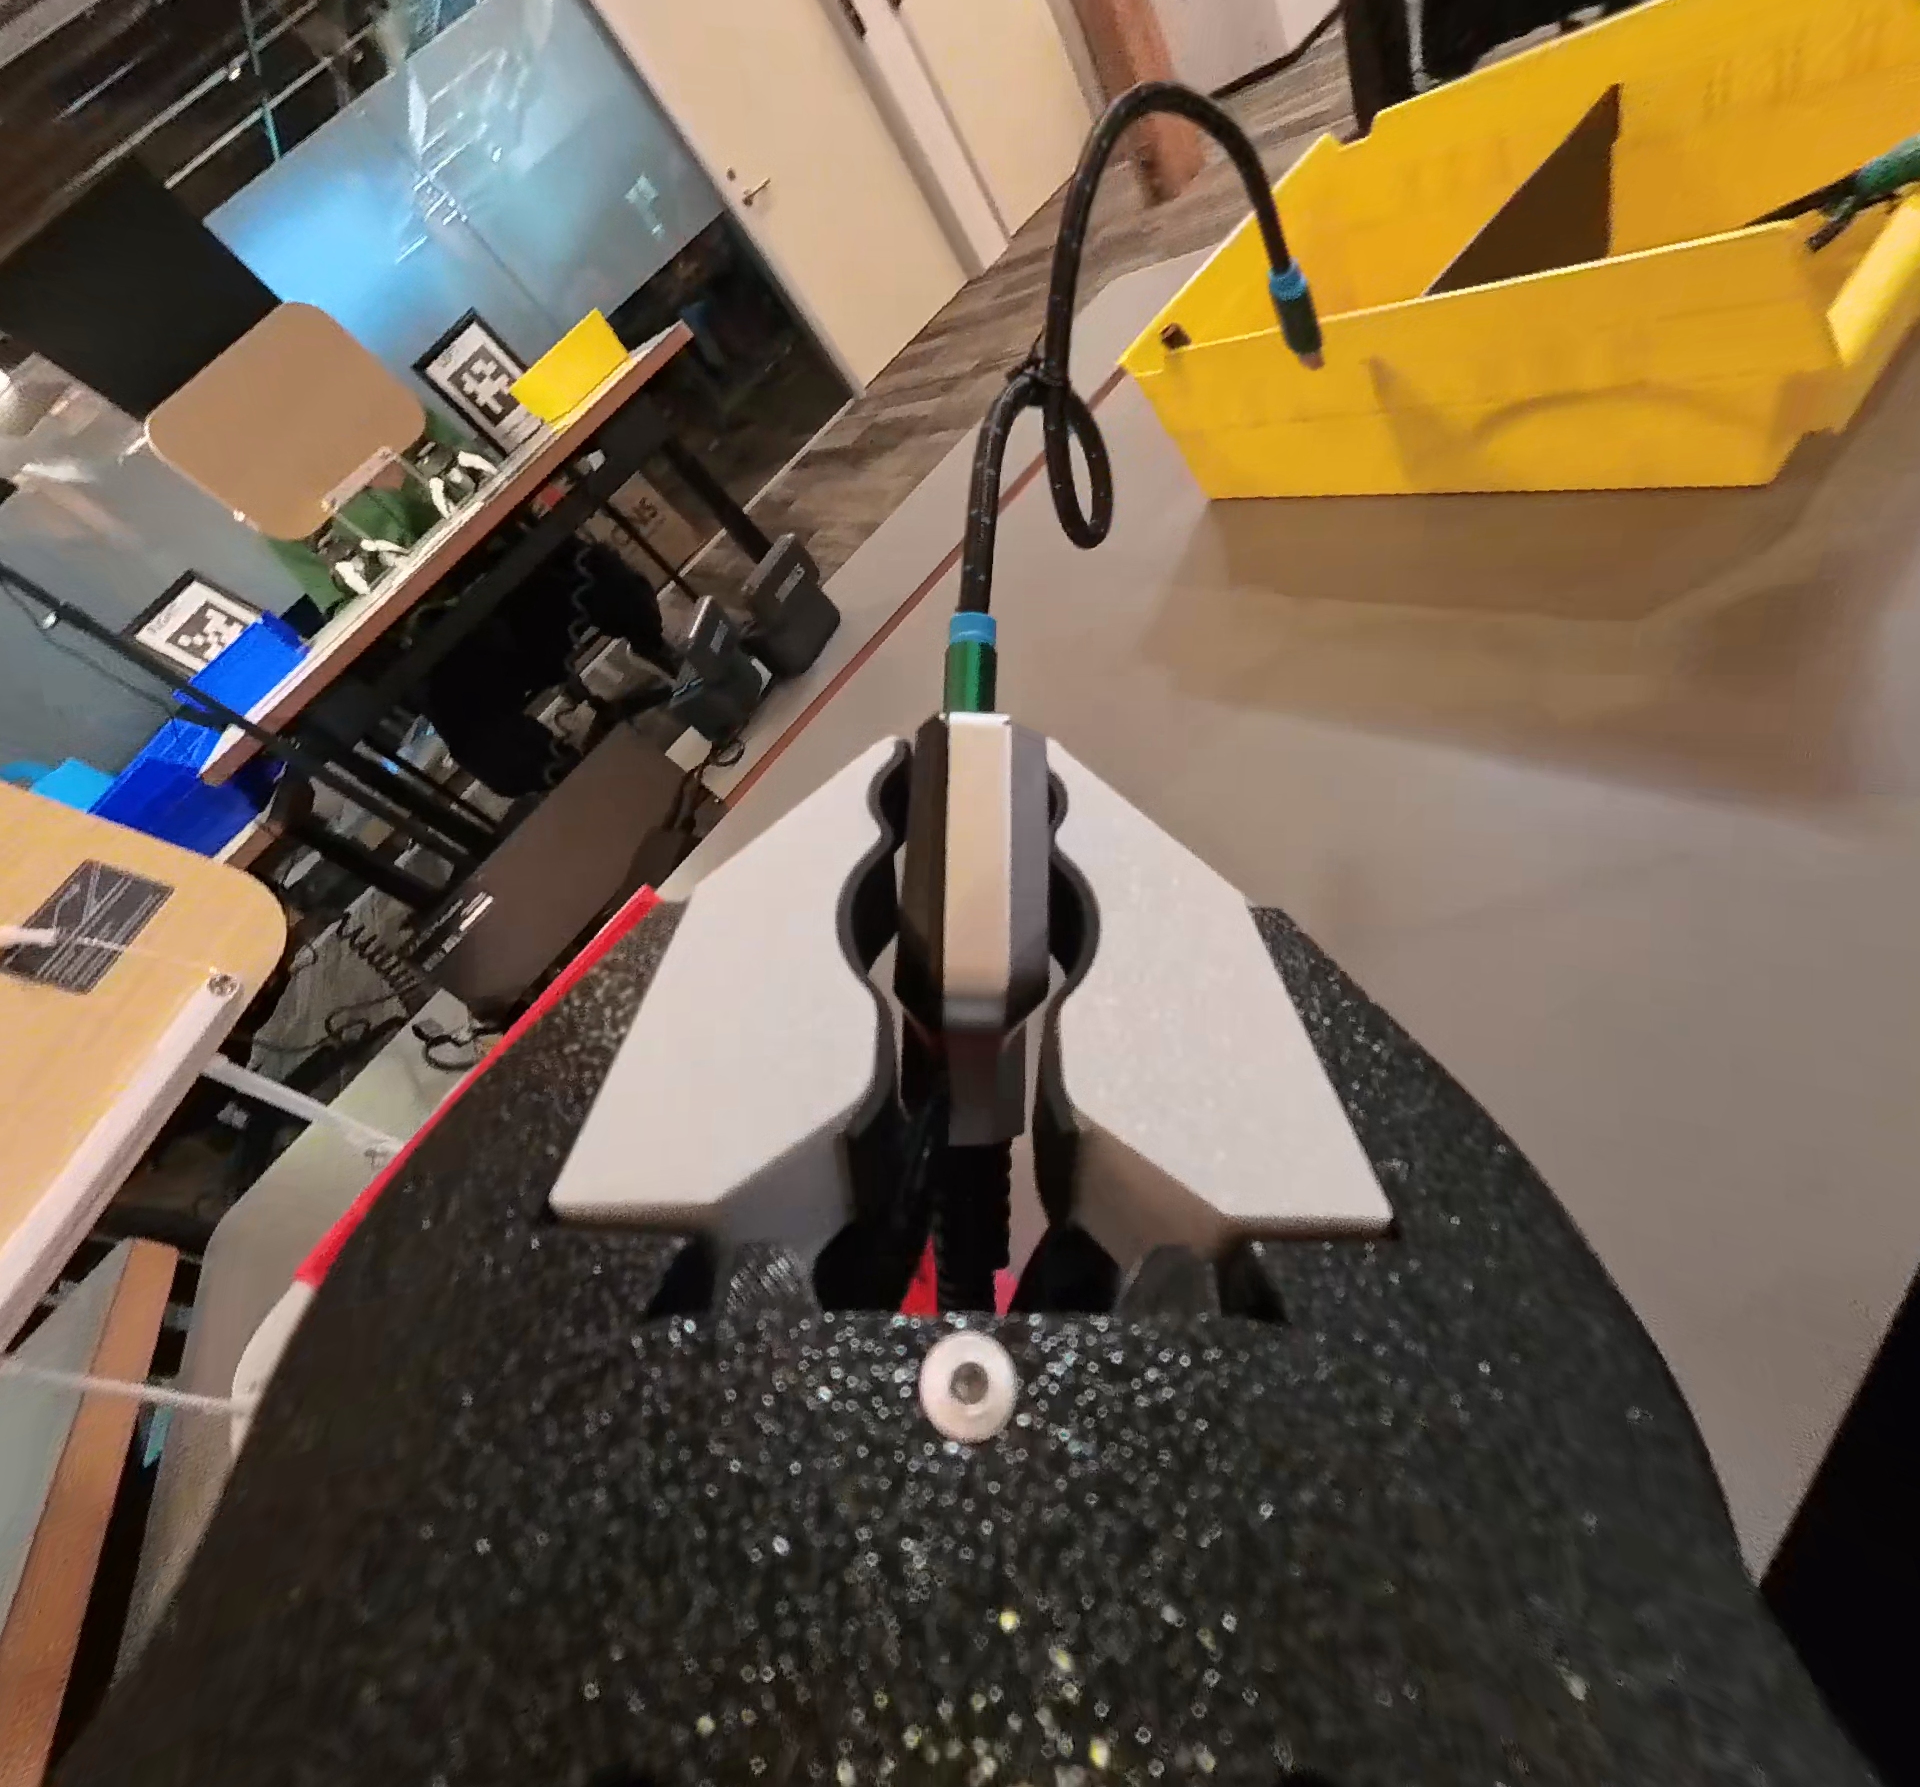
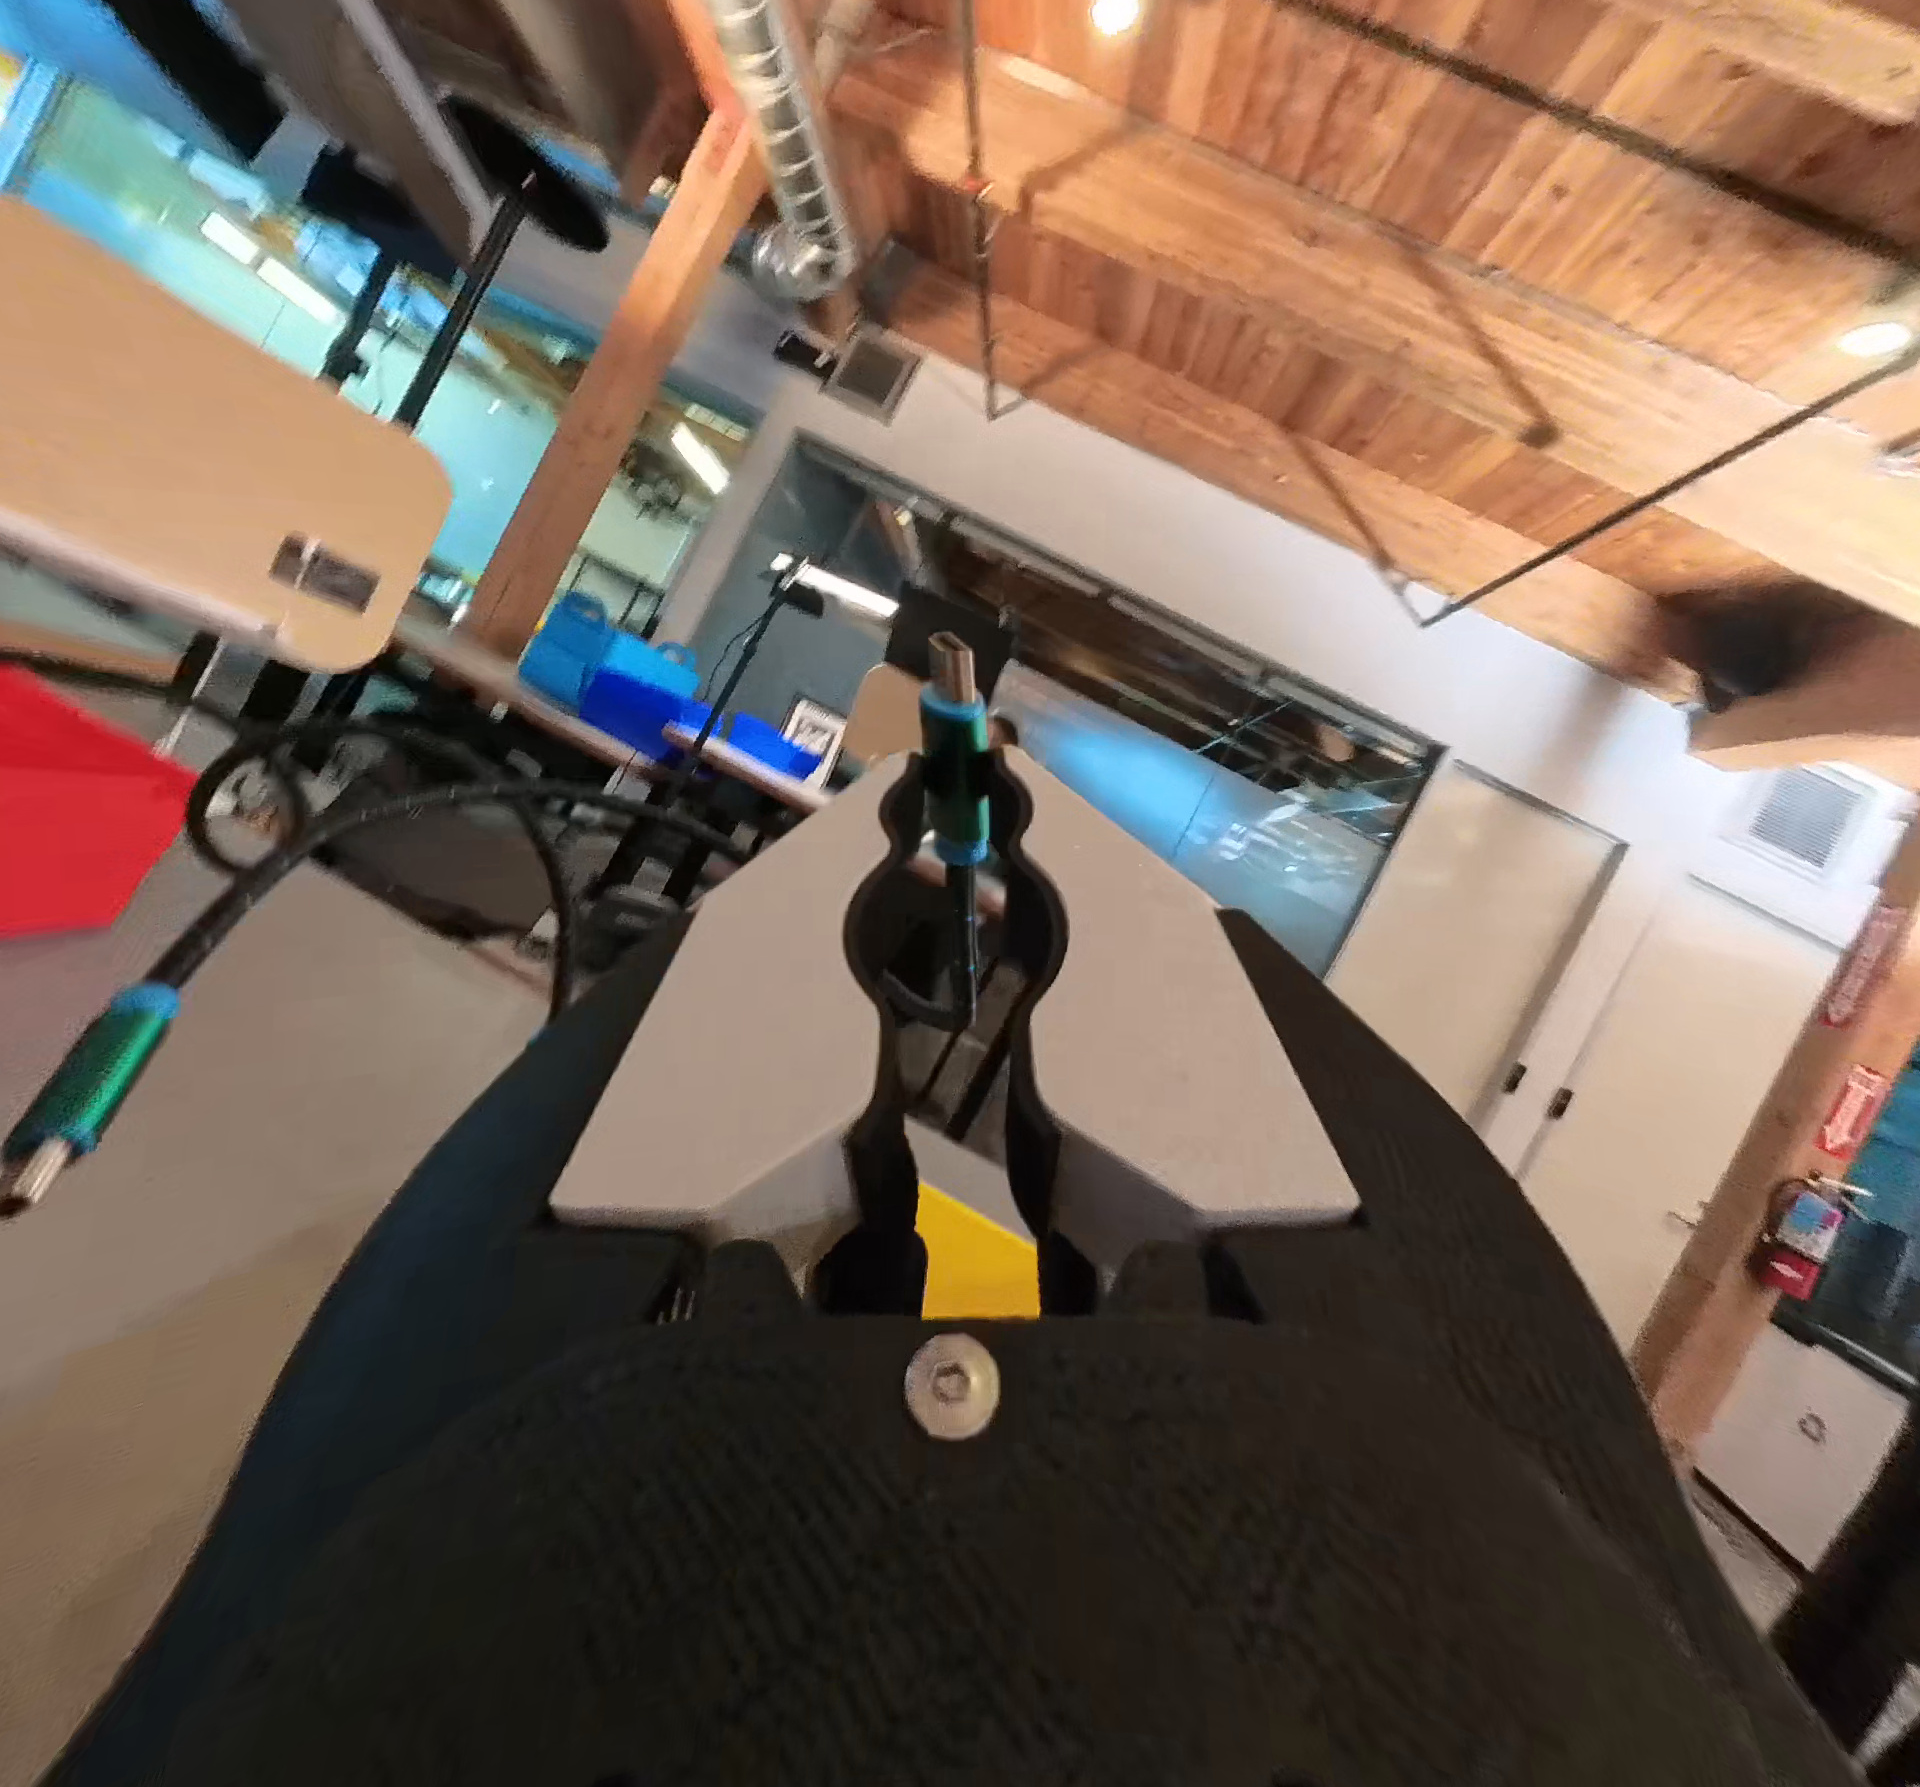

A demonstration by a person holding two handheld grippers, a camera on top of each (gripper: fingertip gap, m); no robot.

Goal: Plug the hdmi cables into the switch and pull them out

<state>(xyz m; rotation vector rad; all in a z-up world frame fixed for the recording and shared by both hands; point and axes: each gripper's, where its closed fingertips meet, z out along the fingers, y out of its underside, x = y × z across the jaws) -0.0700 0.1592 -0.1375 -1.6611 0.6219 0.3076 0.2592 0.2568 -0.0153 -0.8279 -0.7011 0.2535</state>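
Note:
My left gripper (image 1: 971,763) is shut on the HDMI switch (image 1: 971,875), a slim silver and black box held edge-on above the grey table (image 1: 1507,854). A green plug with a blue ring (image 1: 968,662) sits in the switch's far end. Its black braided cable (image 1: 1049,407) loops up, and its free plug (image 1: 1294,314) hangs in front of the yellow bin (image 1: 1455,418). My right gripper (image 2: 954,781) is shut on another green plug (image 2: 956,771), raised, with its metal tip (image 2: 951,662) pointing up and bare. A third green plug (image 2: 88,1088) hangs free at the left of the right wrist view.
The yellow bin stands at the table's far right with a dark divider (image 1: 1538,199) and a blurred green plug (image 1: 1881,184) over its rim. A wooden panel (image 2: 177,449) and a red shape (image 2: 62,802) lie to the left. Desks with blue bins (image 1: 197,761) stand beyond the table edge.

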